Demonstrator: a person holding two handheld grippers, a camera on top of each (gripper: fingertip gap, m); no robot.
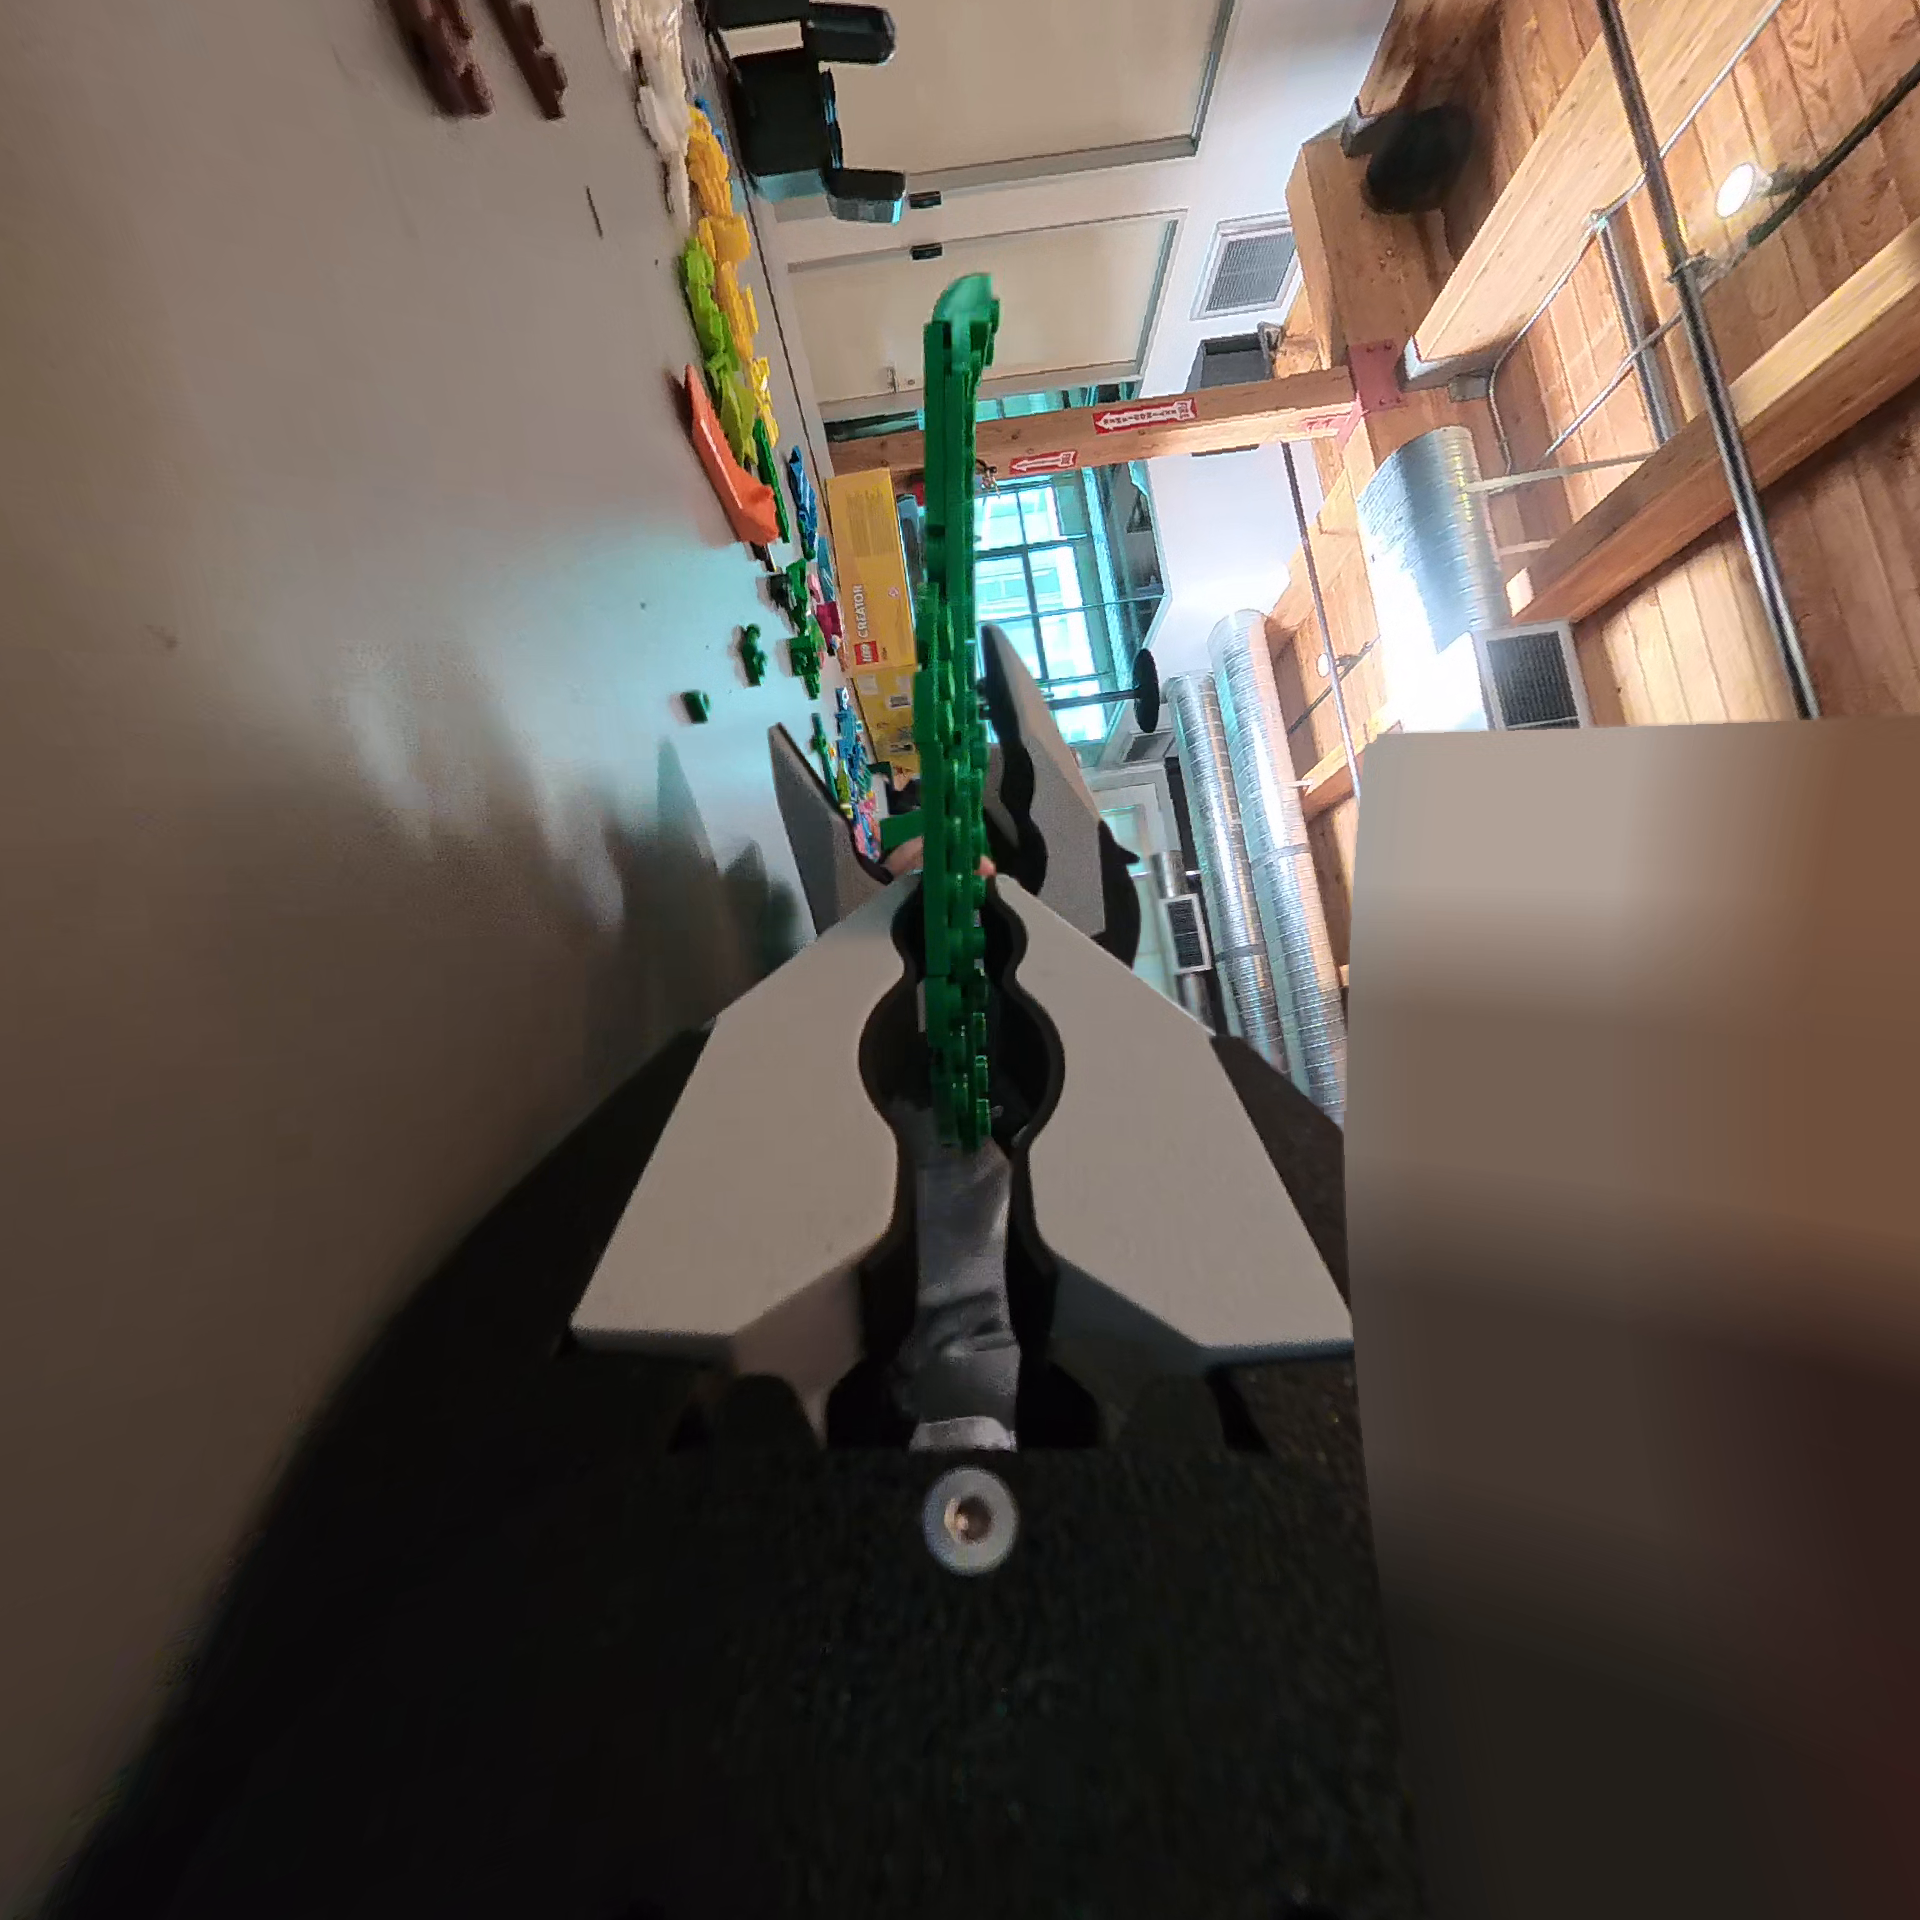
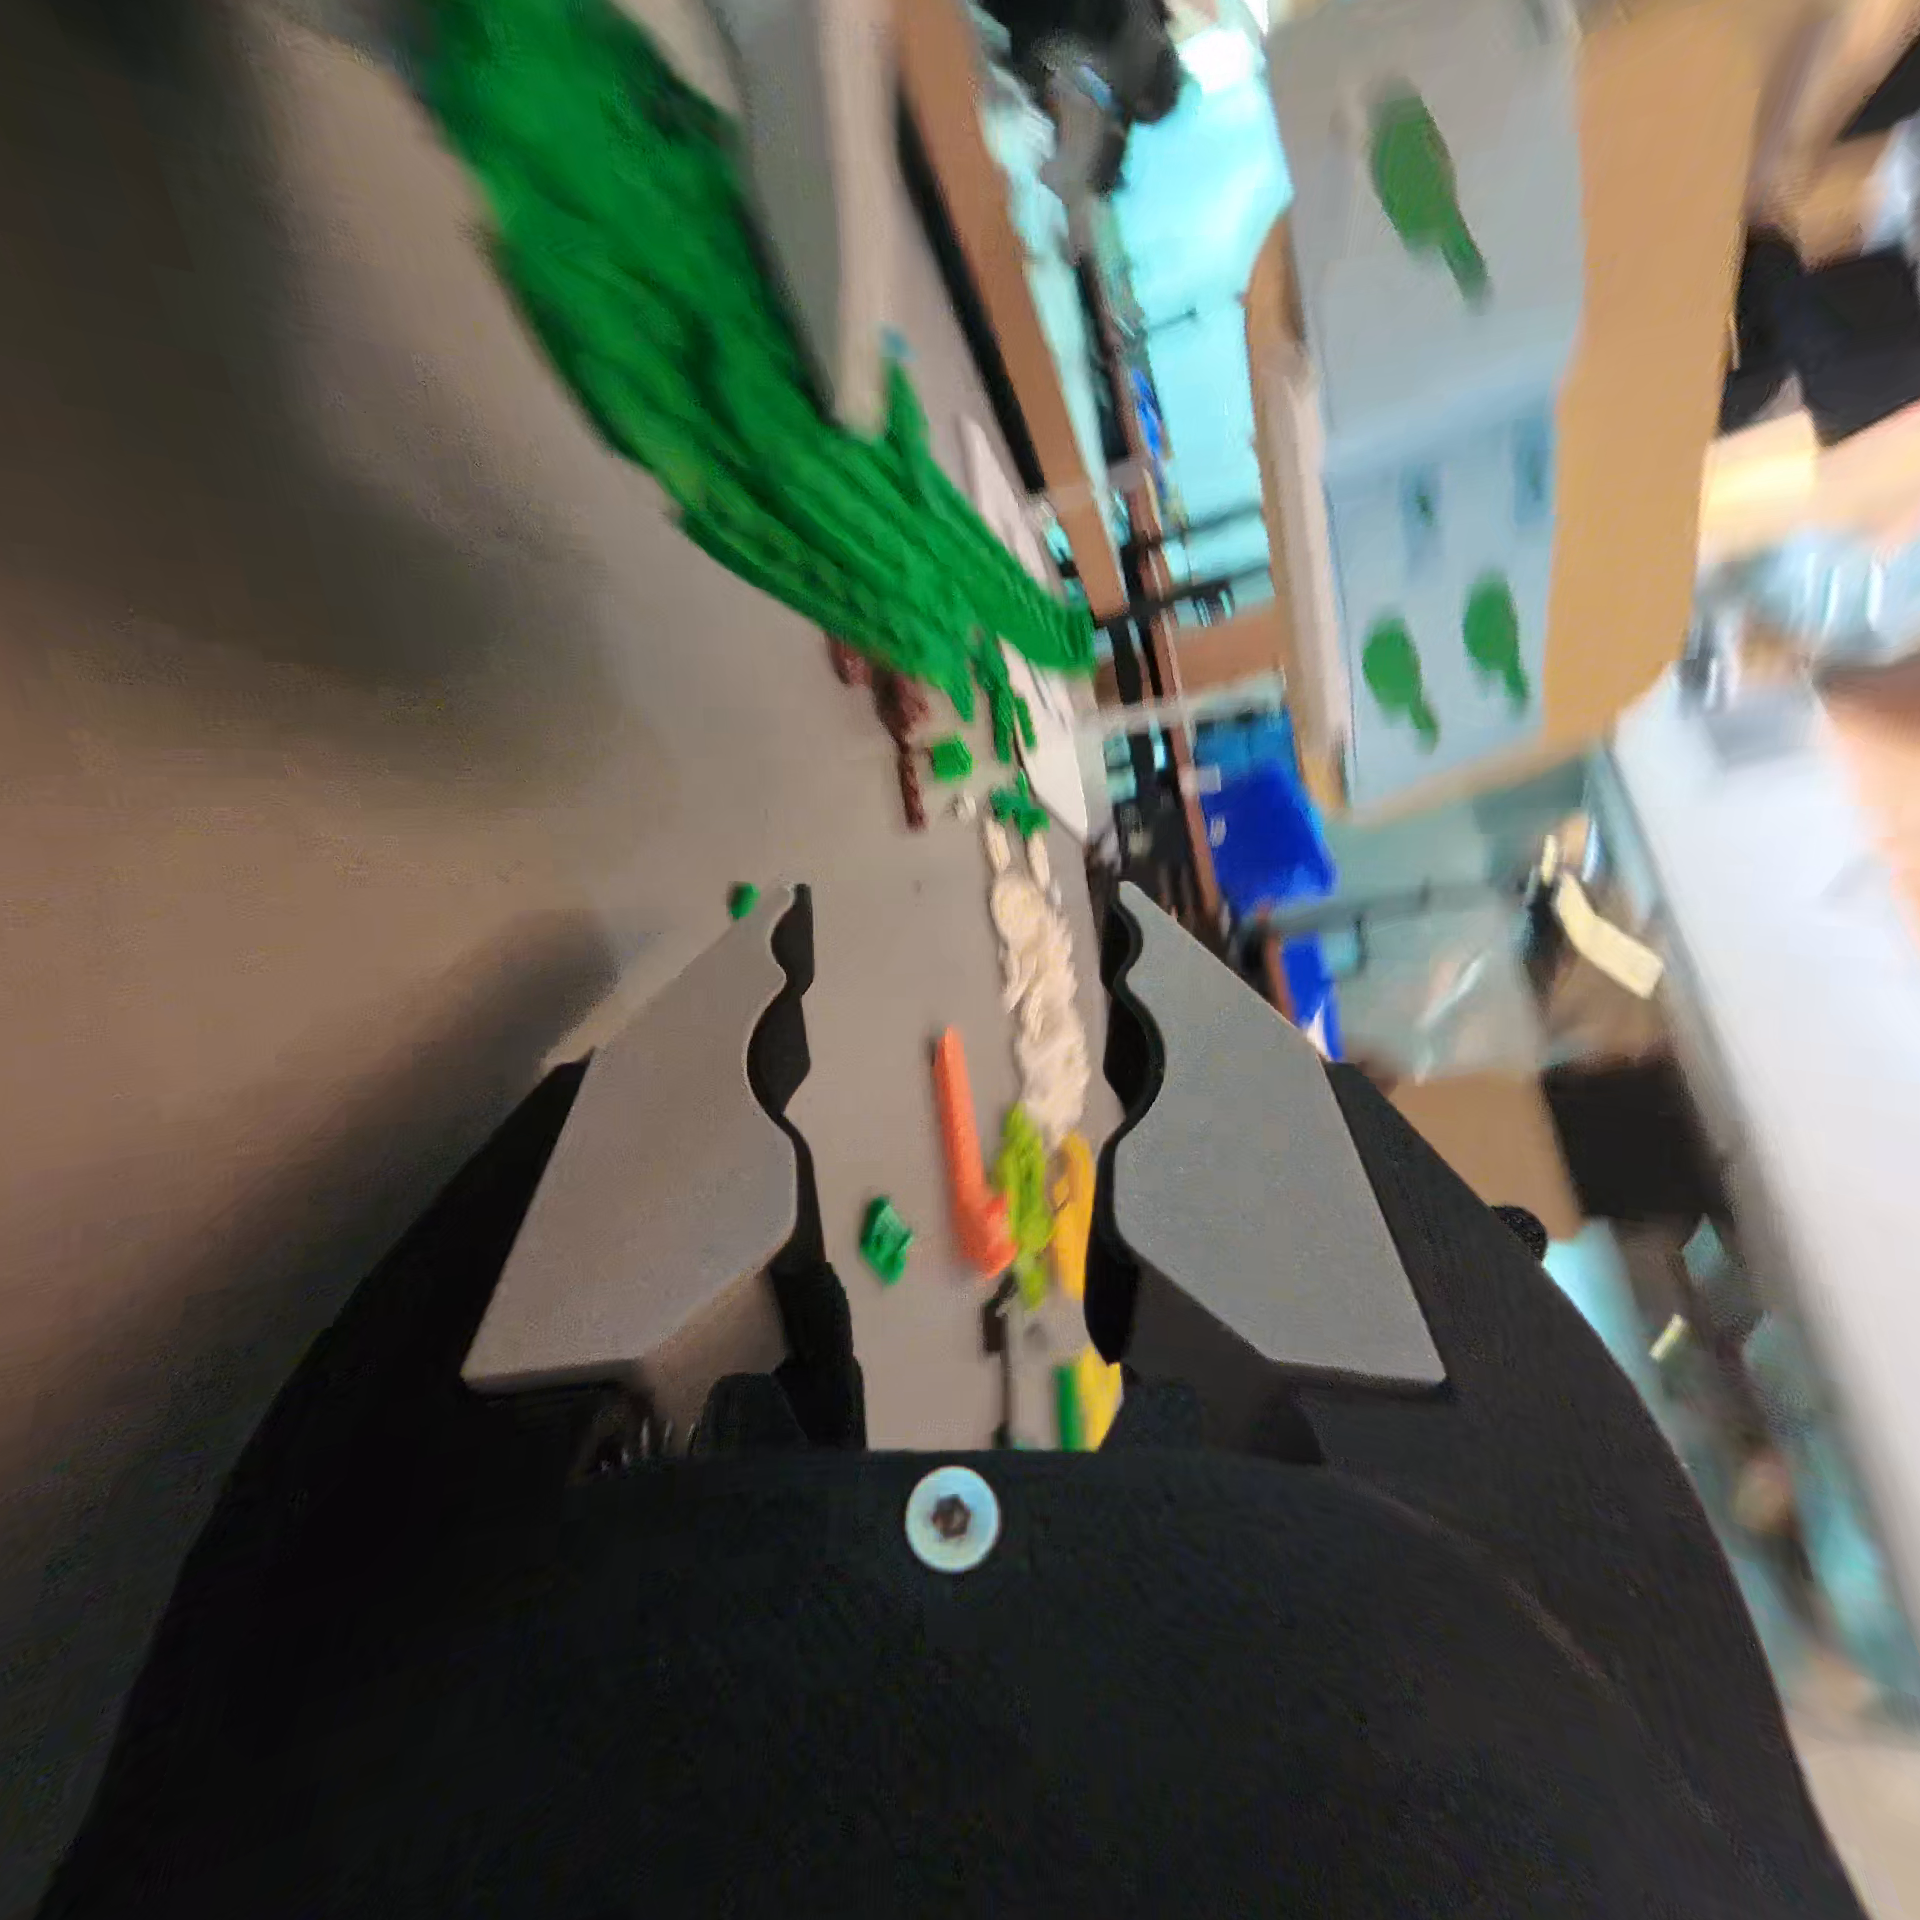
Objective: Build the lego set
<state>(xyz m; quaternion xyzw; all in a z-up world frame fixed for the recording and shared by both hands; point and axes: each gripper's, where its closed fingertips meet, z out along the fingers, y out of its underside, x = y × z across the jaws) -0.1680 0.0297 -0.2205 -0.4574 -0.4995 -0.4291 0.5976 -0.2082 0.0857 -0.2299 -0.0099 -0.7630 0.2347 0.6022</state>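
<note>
Left gripper (image 1: 951,883) rolled onto its side, so the tabletop (image 1: 312,520) runs up the left edge of its view. Its fingers are closed tight on a long green brick plate (image 1: 951,623), held edge-on; the plate runs back between the fingers and sticks out well past the tips.

Right gripper (image 2: 961,904) also tilted, fingers wide apart, nothing between them, only bare tabletop showing through the gap. In the left view it sits just behind the plate, one finger on each side, not visibly pressing.

Only the left view shows the yellow box (image 1: 873,603), the ceiling beams and the silver ducts (image 1: 1257,831). Only the right view, badly blurred, shows the plate's broad studded face (image 2: 727,416), a pale heap of pieces (image 2: 1039,987), an orange curved piece (image 2: 966,1153) and a blue bin (image 2: 1262,852).

Loose green, yellow and orange pieces lie along the tabletop's far side. A blurred patch covers the left view's lower right.
</note>
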